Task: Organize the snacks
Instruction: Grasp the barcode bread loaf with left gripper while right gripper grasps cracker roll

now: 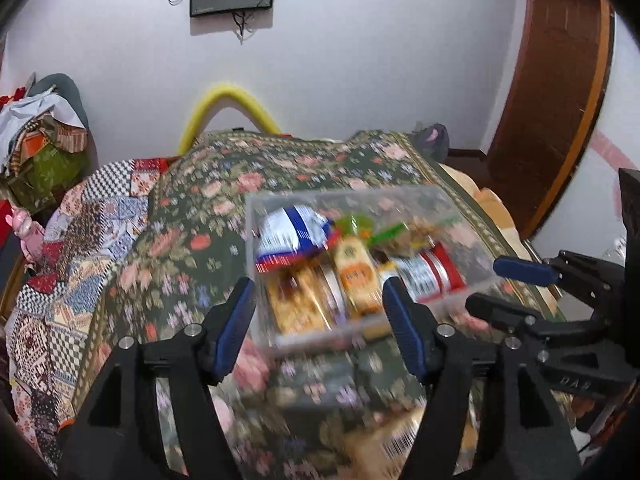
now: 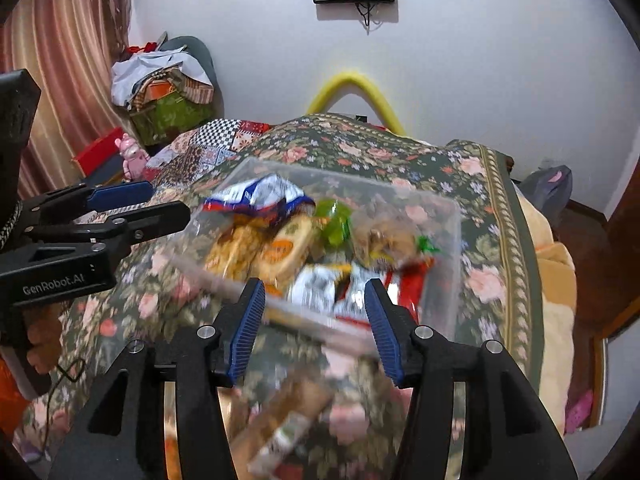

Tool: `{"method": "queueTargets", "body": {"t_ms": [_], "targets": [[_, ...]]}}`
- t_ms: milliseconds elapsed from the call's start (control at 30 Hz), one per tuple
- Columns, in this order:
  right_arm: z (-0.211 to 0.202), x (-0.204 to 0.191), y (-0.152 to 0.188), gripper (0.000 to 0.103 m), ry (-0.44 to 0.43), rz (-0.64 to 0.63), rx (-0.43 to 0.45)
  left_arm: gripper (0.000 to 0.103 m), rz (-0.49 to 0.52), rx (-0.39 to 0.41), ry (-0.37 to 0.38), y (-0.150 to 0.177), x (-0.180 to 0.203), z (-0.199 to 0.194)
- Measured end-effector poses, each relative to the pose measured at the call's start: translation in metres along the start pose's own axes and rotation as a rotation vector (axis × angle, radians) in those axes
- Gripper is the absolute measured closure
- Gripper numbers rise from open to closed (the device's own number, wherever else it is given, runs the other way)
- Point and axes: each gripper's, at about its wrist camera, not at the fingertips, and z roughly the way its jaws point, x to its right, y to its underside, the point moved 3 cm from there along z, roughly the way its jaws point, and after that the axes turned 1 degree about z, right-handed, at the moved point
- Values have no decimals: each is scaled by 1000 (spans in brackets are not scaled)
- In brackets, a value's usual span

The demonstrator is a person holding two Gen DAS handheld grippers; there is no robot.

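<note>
Curtain (image 2: 60,92) only in right view; door (image 1: 556,92) only in left.

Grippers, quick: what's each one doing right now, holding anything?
Left gripper: open, holding nothing, just short of the clear snack box.
Right gripper: open, holding nothing, the box's near rim between its fingers.

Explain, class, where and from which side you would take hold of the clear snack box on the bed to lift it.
Grip the clear snack box by its thin upright walls, one tongs on each short side, coming from above at a slant. The rim is open and the walls are narrow enough to pinch; the snack packets inside make it too wide to span. Both left tongs and right tongs stand open.
</note>
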Motion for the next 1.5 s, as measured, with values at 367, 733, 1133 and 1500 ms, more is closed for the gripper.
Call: {"method": "queueTargets", "body": {"t_ms": [367,733,1133,1500], "targets": [[-15,11,59,50,-14,82,-65,33,1,-156,93,77,36,2],[-7,3,91,50,-29,100,-122,22,1,-221,78,115,54,25],[18,-7,95,50,-110,147,-178,6,-31,-189,95,115,15,32],[40,-18,93,54,-146,163,-231,8,-182,-221,164,112,-9,16]]}}
